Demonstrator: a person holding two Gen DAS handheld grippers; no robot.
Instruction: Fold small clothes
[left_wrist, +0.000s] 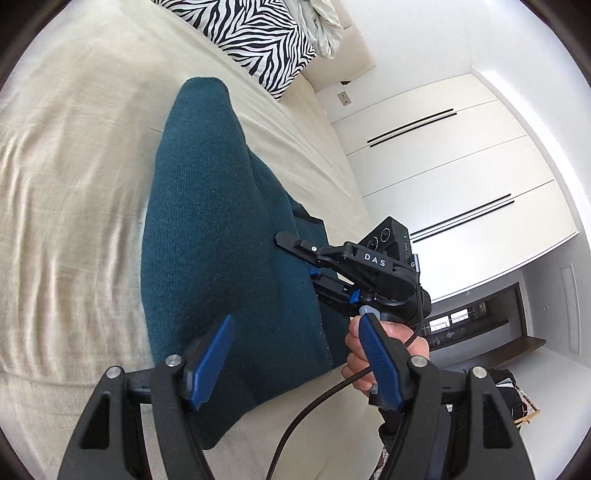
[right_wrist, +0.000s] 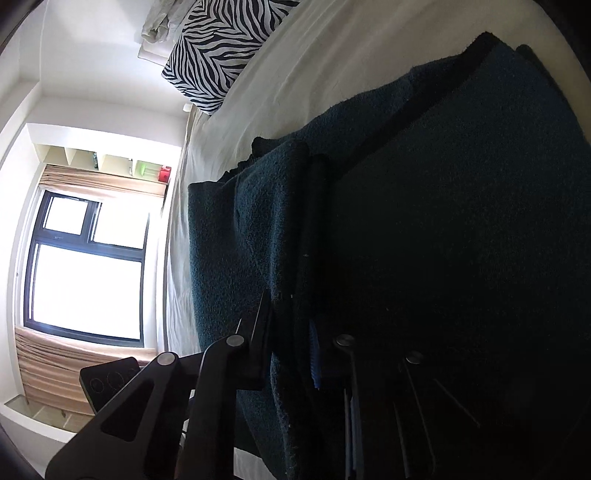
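Observation:
A teal knitted garment (left_wrist: 207, 221) lies lengthwise on the cream bed sheet (left_wrist: 74, 184), its right side folded over into a thicker layer. My left gripper (left_wrist: 297, 321) hovers open over the garment's near end, with nothing between its blue pads (left_wrist: 214, 358). My right gripper (left_wrist: 299, 256) comes in from the right, held by a hand (left_wrist: 369, 354), and is shut on the garment's folded right edge. In the right wrist view the teal garment (right_wrist: 443, 221) fills most of the frame, and a fold of it sits pinched in the right gripper (right_wrist: 290, 317).
A zebra-print pillow (left_wrist: 258, 33) lies at the head of the bed with a pale crumpled cloth (left_wrist: 325, 26) behind it. White wardrobe doors (left_wrist: 461, 166) stand right of the bed. A bright window (right_wrist: 88, 266) is on the other side. A black cable (left_wrist: 314, 417) trails from the right gripper.

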